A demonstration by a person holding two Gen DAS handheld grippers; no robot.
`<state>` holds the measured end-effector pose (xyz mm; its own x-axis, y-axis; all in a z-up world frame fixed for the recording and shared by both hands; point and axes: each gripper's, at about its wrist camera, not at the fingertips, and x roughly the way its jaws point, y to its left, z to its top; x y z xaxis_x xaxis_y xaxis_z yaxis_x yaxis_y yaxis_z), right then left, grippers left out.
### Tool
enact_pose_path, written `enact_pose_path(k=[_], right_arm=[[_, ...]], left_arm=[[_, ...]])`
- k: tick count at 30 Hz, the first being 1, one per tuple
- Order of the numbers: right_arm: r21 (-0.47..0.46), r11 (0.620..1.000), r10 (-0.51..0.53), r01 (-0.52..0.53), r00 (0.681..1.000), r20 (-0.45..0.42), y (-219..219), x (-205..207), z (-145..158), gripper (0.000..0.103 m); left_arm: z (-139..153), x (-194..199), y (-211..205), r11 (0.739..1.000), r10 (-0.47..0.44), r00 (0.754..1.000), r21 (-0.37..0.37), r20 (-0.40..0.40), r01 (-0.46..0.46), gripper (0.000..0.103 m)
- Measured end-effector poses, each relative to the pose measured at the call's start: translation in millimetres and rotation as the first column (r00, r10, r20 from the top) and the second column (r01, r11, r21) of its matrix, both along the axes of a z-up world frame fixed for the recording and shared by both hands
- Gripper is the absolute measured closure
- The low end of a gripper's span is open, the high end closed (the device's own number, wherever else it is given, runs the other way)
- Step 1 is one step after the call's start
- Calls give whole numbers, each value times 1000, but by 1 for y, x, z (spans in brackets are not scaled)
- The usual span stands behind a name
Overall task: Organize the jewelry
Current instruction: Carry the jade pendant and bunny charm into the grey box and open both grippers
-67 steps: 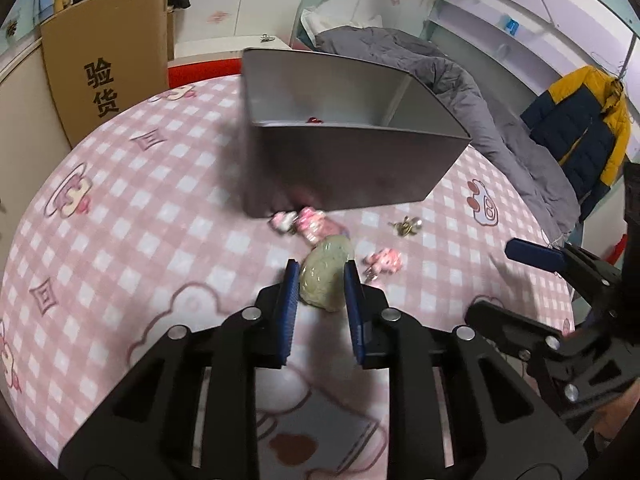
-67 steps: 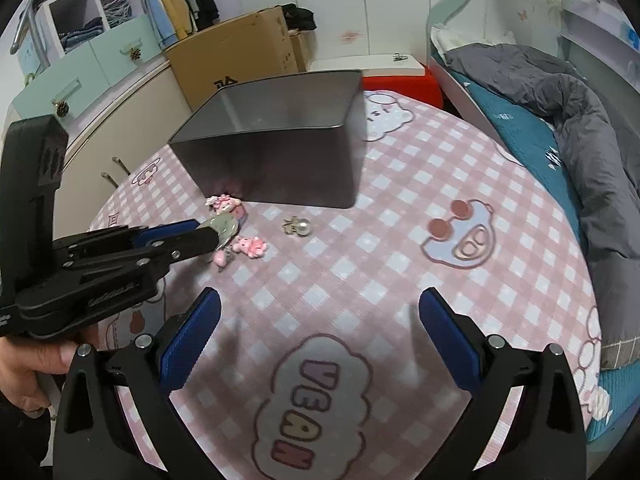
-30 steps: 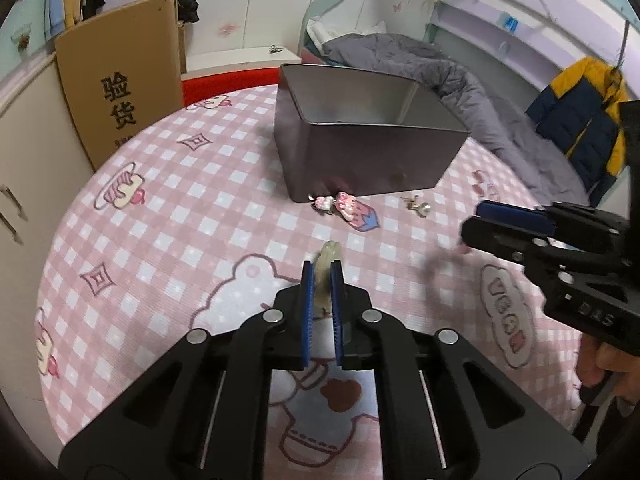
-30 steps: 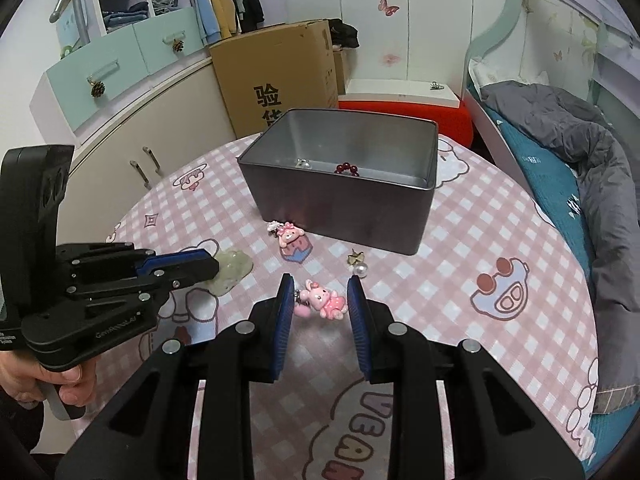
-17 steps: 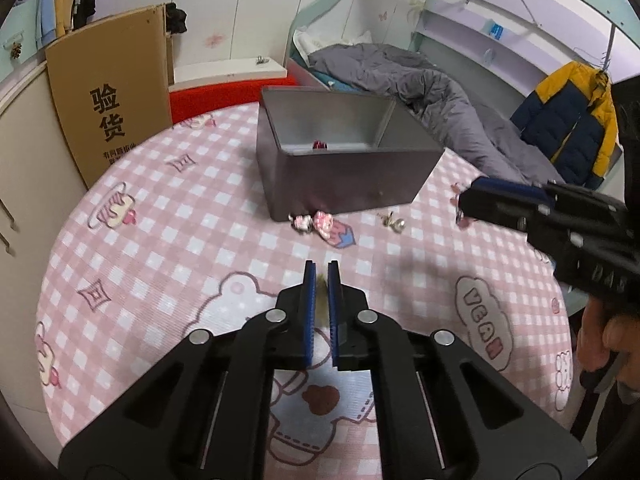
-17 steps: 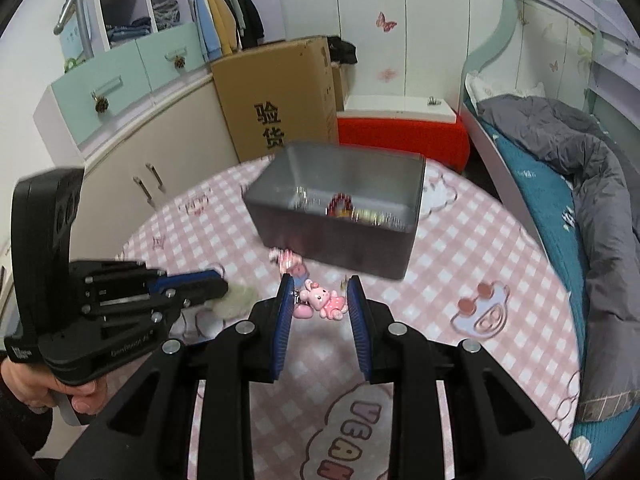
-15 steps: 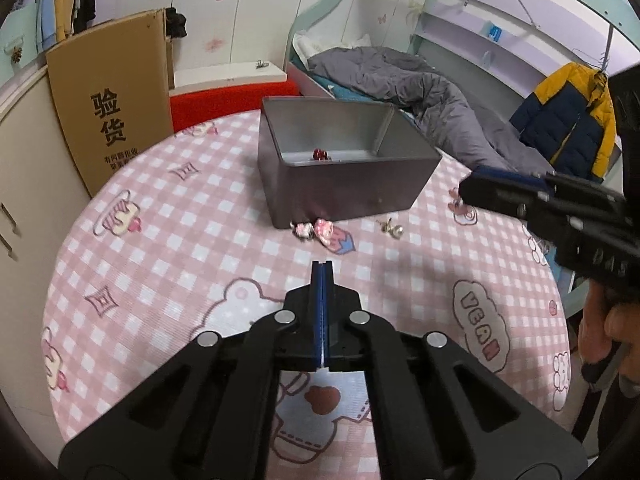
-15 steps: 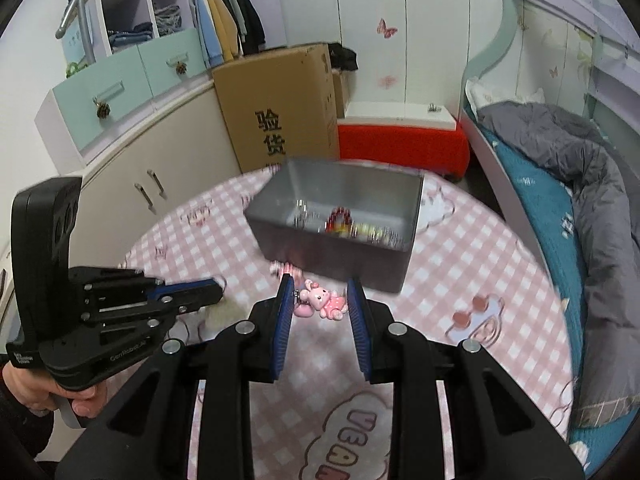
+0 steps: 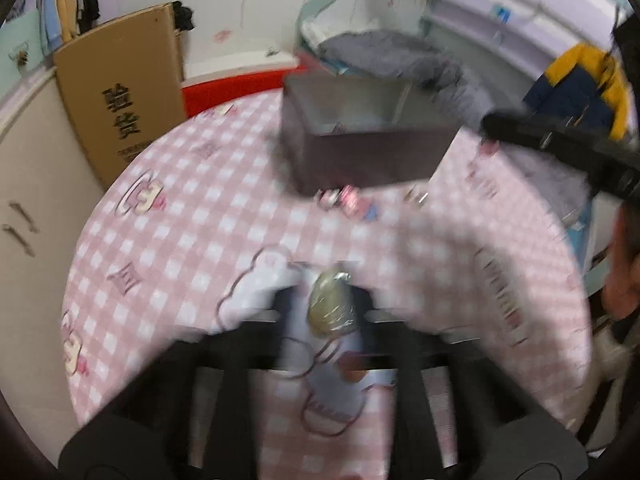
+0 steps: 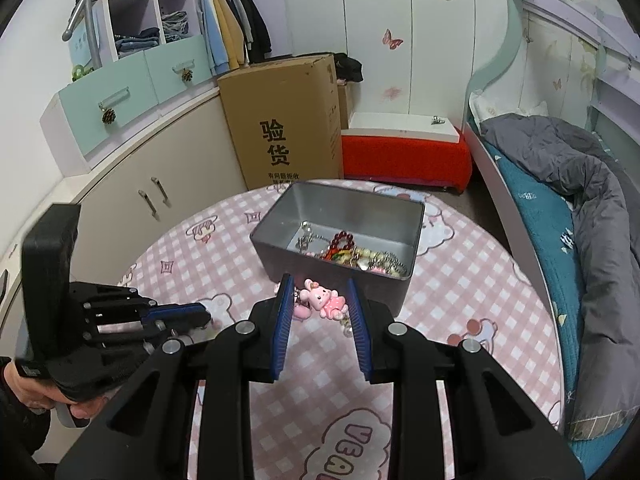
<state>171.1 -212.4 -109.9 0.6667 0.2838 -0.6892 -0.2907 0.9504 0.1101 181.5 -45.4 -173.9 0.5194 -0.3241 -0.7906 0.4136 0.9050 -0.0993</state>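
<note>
My right gripper is shut on a pink rabbit charm and holds it high above the table, in front of the grey metal tin. The tin holds several beads and chains. In the blurred left wrist view, a pale green flat stone piece sits between the jaws of my left gripper, which stand apart around it; whether they touch it is unclear. The tin lies ahead of it. The left gripper also shows at the left of the right wrist view.
A pink cartoon charm and a small pearl earring lie on the pink checked tablecloth in front of the tin. A cardboard box and red bench stand behind the round table. A bed is at the right.
My right gripper has lifted the rabbit charm higher and toward the tin. My left gripper's jaws, pressed together half a second ago, now stand apart around the green stone; the view is blurred by motion.
</note>
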Motion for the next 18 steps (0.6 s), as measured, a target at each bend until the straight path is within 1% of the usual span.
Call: enact_pose_path(k=[1,2,3,4,6,7,8,10,12,13,15,18], right_arm=[[3,1000,1,-1,1000,-5,1,0,-2,78],[2,1000,1,-1,1000,-8,2,0,-3,78],[3,1000,2,-2,1000,-10,2,0,-4,78],[5,1000,2,-2,1000,-11,3,-1,-4,78],[4,1000,0,0,1000,-10,3,-1,-4,78],[6,1000,-1,1,1000,-9,2,-1,-4,78],[7,1000,-3,3,1000,-9,1,-2,-3,78],[6,1000,-7,7,1000,-9,0,-3,-3,78],[7,1000,-12,12,1000,-10,-2,-2,-3,78],[9,1000,-13,13,1000,-10,-3,-3,-3,78],[11,1000,-13,13,1000,-9,-3,-2,-2,78],[11,1000,-10,10,1000,1,-2,0,3,78]], left_arm=[[-1,-5,1,1000,19,999,7,32,-19,10],[1,-10,2,999,35,997,-10,74,-34,7],[0,-11,1,999,39,997,-9,71,-39,7],[-2,-8,-2,999,41,998,3,54,-41,7],[-6,-5,-5,997,62,997,32,52,-64,7],[-9,-3,-6,997,66,997,34,37,-67,7],[-14,-1,-7,998,62,998,18,-1,-62,9],[-24,2,-10,999,47,997,7,-60,-47,43],[-28,-2,-17,997,38,999,64,-26,-36,66],[-28,-2,-18,998,27,999,63,-29,-25,75],[-26,3,-12,1000,14,998,6,-63,-13,75],[-18,9,-5,1000,20,999,-11,-50,-20,75]])
